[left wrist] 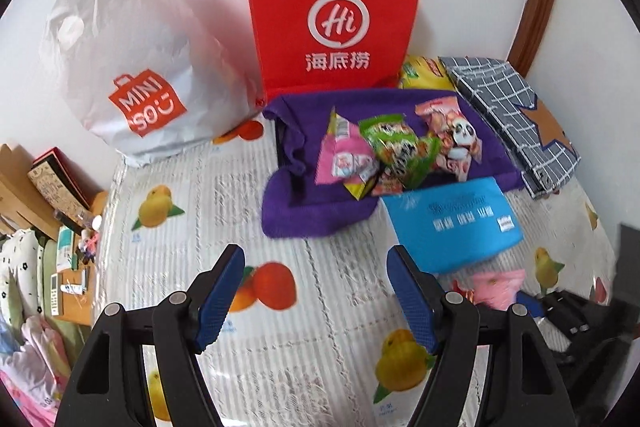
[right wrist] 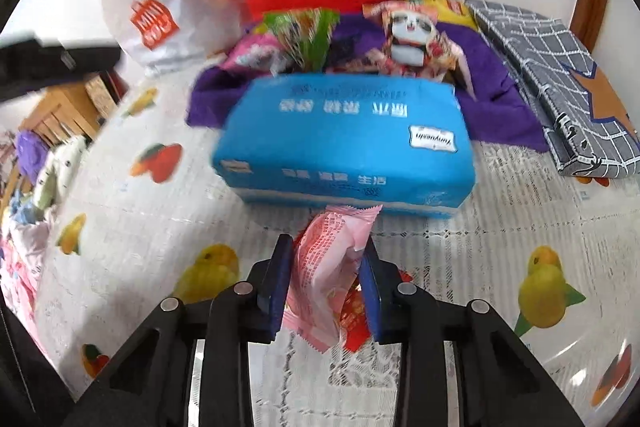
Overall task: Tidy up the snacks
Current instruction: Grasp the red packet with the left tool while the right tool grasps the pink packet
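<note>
Red bag (left wrist: 334, 27) reads "Hi"; white bag (left wrist: 132, 67) reads "MINISO"

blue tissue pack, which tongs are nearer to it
Right. The right tongs, shut on a pink snack wrapper, sit just in front of the blue tissue pack. The left tongs hang open over the tablecloth, farther off to its left.

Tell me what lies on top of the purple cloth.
Three snack packets lie on the purple cloth: a pink packet, a green packet and a panda-print packet. Anything beneath the pile stays hidden.
</note>
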A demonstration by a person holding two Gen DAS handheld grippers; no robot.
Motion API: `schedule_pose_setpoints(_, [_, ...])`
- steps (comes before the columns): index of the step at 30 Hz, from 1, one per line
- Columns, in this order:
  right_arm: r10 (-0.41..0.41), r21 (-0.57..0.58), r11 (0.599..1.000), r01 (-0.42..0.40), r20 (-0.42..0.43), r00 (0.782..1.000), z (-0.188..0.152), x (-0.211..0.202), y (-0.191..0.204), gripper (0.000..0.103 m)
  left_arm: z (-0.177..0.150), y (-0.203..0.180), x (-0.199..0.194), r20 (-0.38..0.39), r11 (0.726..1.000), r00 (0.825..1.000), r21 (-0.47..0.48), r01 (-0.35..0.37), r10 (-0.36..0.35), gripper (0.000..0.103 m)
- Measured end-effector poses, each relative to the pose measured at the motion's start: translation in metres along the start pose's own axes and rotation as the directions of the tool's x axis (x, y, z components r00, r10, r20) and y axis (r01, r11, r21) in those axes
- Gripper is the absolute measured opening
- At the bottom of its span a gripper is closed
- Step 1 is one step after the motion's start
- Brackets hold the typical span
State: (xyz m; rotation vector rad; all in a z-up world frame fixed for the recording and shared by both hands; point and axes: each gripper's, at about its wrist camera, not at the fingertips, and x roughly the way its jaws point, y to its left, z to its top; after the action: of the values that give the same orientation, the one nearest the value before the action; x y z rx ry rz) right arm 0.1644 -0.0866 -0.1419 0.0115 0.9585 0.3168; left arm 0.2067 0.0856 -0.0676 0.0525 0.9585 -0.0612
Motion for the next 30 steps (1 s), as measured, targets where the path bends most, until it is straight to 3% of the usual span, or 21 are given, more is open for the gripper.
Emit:
schedule_pose_setpoints(5, [-0.006, 0.018, 1.0, 0.004, 0.072, 0.997, -0.008, -0.036, -0.017, 0.032, -0.022, -0.017, 0.015, -0.033, 0.998, 0.997, -0.002, 0.068, -0.068, 0.072])
schedule_pose_setpoints(8, [-0.025, 0.049, 0.999, 0.022, 0.079, 0.997, -0.017, -0.047, -0.034, 0.033, -0.037, -0.033, 0.031, -0.07, 0.988, 0.986, -0.009, 0.152, -0.152, 0.072])
schedule_pose_setpoints(11, [-0.052, 0.063, 0.997, 0.048, 0.065, 0.996, -0.028, -0.051, -0.053, 0.033, -0.051, -0.052, 0.05, -0.107, 0.969, 0.964, -0.022, 0.244, -0.245, 0.072])
schedule_pose_setpoints(17, [-0.068, 0.092, 0.994, 0.063, 0.055, 0.996, -0.052, -0.057, -0.083, 0.033, -0.066, -0.067, 0.085, -0.178, 0.936, 0.919, -0.086, 0.341, -0.352, 0.072])
schedule_pose_setpoints(18, [-0.065, 0.098, 0.993, 0.06, 0.055, 0.996, -0.055, -0.058, -0.088, 0.033, -0.067, -0.07, 0.087, -0.178, 0.934, 0.917, -0.083, 0.349, -0.358, 0.077])
schedule_pose_setpoints(20, [-0.06, 0.113, 0.992, 0.053, 0.057, 0.997, -0.061, -0.057, -0.098, 0.033, -0.069, -0.078, 0.085, -0.163, 0.934, 0.92, -0.054, 0.353, -0.357, 0.078])
schedule_pose_setpoints(21, [-0.06, 0.121, 0.991, 0.053, 0.057, 0.997, -0.063, -0.057, -0.101, 0.033, -0.069, -0.083, 0.086, -0.169, 0.937, 0.922, -0.042, 0.346, -0.348, 0.083])
schedule_pose_setpoints(24, [-0.049, 0.144, 0.989, 0.041, 0.053, 0.997, -0.069, -0.053, -0.112, 0.033, -0.071, -0.098, 0.086, -0.161, 0.953, 0.94, -0.002, 0.304, -0.301, 0.087])
schedule_pose_setpoints(30, [-0.006, 0.159, 0.987, -0.002, 0.053, 0.999, -0.073, -0.044, -0.126, 0.031, -0.07, -0.119, 0.09, -0.17, 0.965, 0.952, 0.029, 0.262, -0.254, 0.089])
